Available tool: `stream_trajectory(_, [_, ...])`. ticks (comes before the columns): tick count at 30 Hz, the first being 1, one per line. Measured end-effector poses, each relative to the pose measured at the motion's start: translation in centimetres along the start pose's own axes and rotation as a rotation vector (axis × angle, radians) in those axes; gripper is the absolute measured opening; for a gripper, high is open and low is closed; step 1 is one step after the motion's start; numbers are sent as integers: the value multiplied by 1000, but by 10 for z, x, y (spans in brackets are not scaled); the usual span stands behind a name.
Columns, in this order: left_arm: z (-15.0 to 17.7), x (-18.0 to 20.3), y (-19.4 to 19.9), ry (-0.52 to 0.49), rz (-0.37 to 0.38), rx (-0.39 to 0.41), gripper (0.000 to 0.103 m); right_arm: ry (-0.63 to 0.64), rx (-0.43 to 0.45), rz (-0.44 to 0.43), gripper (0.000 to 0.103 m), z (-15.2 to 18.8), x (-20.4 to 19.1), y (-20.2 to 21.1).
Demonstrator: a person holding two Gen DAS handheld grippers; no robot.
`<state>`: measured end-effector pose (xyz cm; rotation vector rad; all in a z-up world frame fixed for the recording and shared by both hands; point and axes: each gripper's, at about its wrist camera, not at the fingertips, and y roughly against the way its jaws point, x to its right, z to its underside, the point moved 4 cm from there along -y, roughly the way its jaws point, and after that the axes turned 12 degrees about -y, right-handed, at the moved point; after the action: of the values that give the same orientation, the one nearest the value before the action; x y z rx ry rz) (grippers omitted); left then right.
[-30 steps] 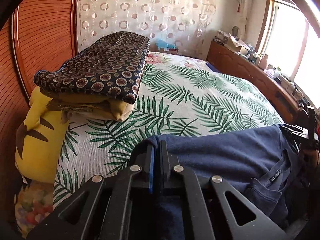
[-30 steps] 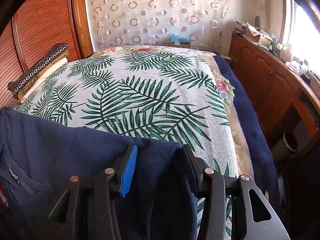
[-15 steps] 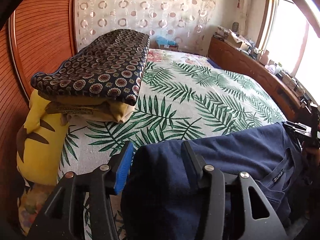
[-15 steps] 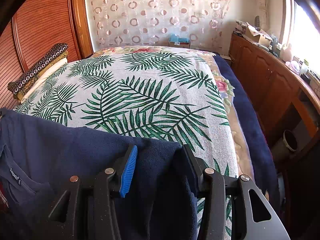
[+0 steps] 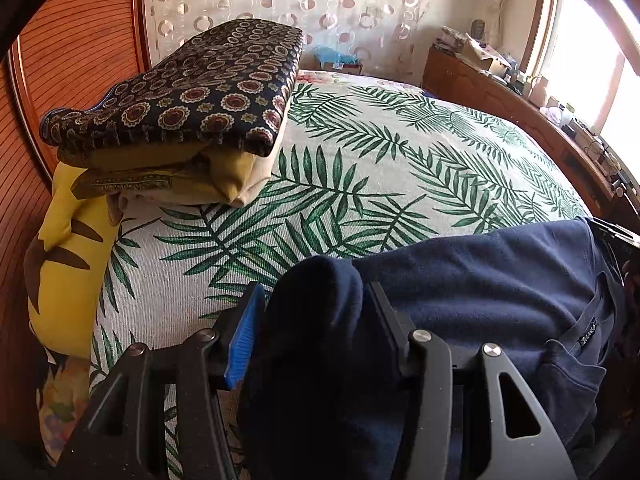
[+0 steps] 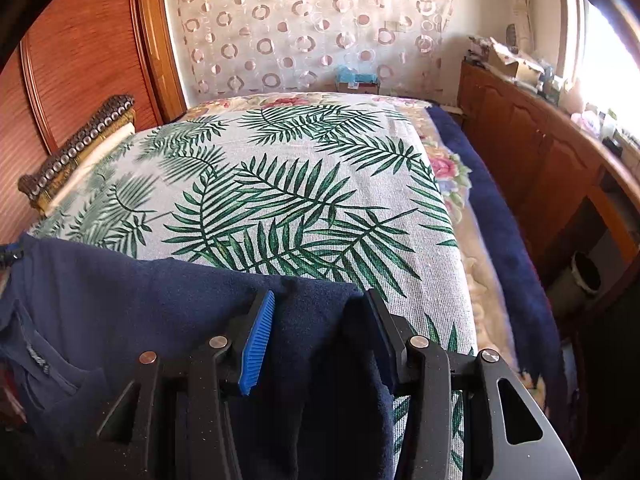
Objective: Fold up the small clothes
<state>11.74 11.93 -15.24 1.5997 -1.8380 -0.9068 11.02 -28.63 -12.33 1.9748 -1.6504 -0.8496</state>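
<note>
A: Start at the left edge. What do you see?

B: A ribbed wooden headboard (image 5: 80, 44), then a yellow pillow (image 5: 68, 264) with brown marks. On it sits a mustard folded cloth under a dark medallion-print cushion (image 5: 192, 92), thick and slab-shaped.

A: And the surface?

B: A woven bedspread (image 5: 360, 168) with green palm fronds on white. Behind hangs a sheer curtain (image 6: 312, 28) dotted with rings.

A: The garment?

B: A navy fleecy top (image 5: 480, 280) lies along the bed's near edge, neckline and label visible. The left gripper (image 5: 316, 320) stands released, one shoulder bunched loosely between its blue ribbed pad and black finger.

A: The right one?

B: The right gripper (image 6: 320, 320) straddles the other shoulder, jaws opening, with fabric between them and a gap at the blue pad.

A: Anything only one view gives?

B: The right view shows a floral blanket, a dark blue plush border (image 6: 500, 220) and a wooden cabinet (image 6: 540, 160) with a cluttered top; only the left shows the yellow pillow.
</note>
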Motion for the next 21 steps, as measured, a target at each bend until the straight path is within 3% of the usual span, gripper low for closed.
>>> stream_trajectory(4, [0,0,0,-2,-5,8,53,26,4,62,56,-10,5,0])
stream_trajectory(7, [1,2,0,-8,-10,10,53,8,-52,22,56,-11,10,-7])
stream_trajectory(10, [1,1,2,1,16,-1,53,29,-50,-7,56,-4,5,-5])
stream_trajectory(13, [2,5,4,-5,53,6,33,74,-56,-23,55,4,-5,-1])
stream_trajectory(14, [2,8,5,-10,64,10,22,84,-53,-25,50,6,-7,0])
stream_trajectory(15, [3,11,6,-15,93,12,17,89,-50,-38,36,7,-9,1])
stream_trajectory(16, [2,12,7,-16,100,14,15,99,-53,-56,16,9,-12,2])
stream_trajectory(18, [-1,14,14,-14,110,28,11,105,-52,-66,12,13,-16,6])
stream_trajectory(21, [-10,17,47,-6,130,115,10,86,13,-100,11,11,-18,31])
